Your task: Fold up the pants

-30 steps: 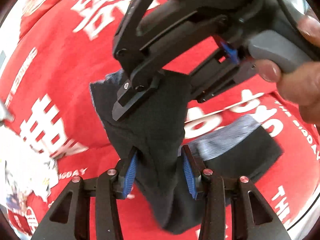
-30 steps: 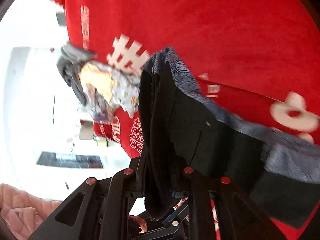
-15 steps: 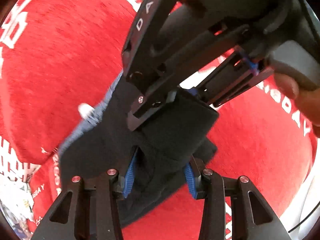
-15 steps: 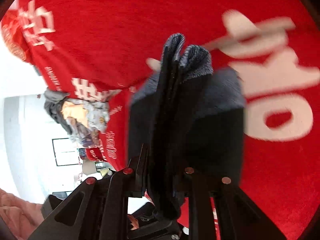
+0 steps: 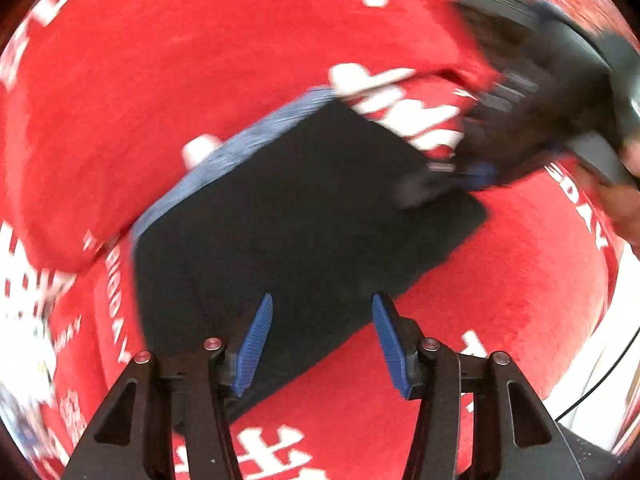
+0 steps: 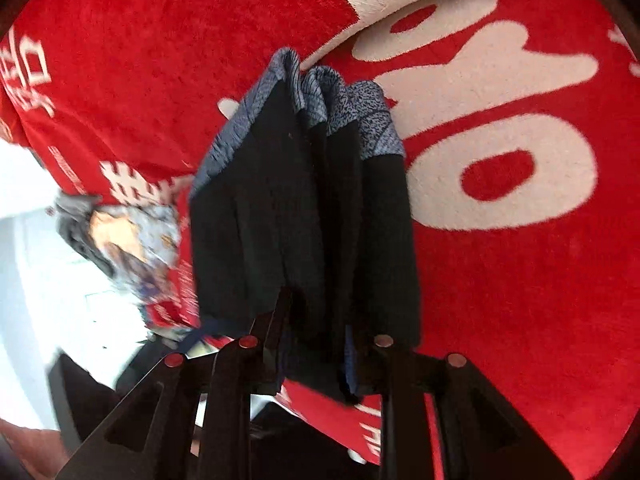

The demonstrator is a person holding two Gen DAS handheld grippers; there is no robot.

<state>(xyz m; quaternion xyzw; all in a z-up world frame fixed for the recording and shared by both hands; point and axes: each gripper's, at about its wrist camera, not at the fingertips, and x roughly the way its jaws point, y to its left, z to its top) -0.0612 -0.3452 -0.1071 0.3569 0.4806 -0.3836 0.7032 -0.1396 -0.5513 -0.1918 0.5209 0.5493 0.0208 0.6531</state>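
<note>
Clearly the pants (image 5: 304, 220) were soft and limp, so my right gripper (image 6: 316, 344) clamped their stacked folded edge while my left gripper (image 5: 322, 340) stood apart, empty.

Bright even daylight, heavy motion blur, fisheye-bent dark corners.

left gripper (image 5: 322, 338) fingers spread apart and empty, right gripper (image 6: 314, 334) fingers clamped on dark fabric
</note>
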